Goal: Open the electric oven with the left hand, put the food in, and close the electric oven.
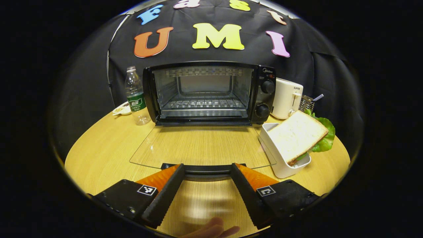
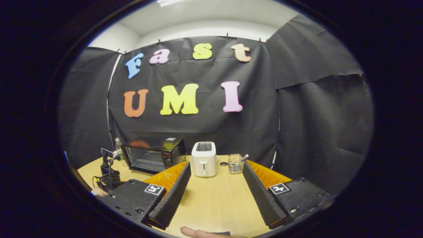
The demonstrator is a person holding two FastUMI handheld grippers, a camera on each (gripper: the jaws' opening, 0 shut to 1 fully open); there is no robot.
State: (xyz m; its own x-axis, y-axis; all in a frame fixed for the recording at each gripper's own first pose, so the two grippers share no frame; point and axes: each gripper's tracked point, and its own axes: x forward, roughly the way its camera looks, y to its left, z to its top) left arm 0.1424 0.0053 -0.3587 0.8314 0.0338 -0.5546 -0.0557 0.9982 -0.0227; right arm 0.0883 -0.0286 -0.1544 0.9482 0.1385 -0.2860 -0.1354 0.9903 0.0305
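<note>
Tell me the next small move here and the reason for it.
Probably bring the right claw over to the sandwich in its white box. The oven door already lies flat open, its rack is bare, and both claws are open and hold nothing, the left claw at the door's handle.

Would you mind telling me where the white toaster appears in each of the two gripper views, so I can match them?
Left gripper view: the white toaster stands right of centre, beside the electric oven's knob side, behind the sandwich.
Right gripper view: the white toaster stands at lower centre, between that gripper's fingers.
Shared landmark: the electric oven, door open, immediately left of the toaster.
</note>
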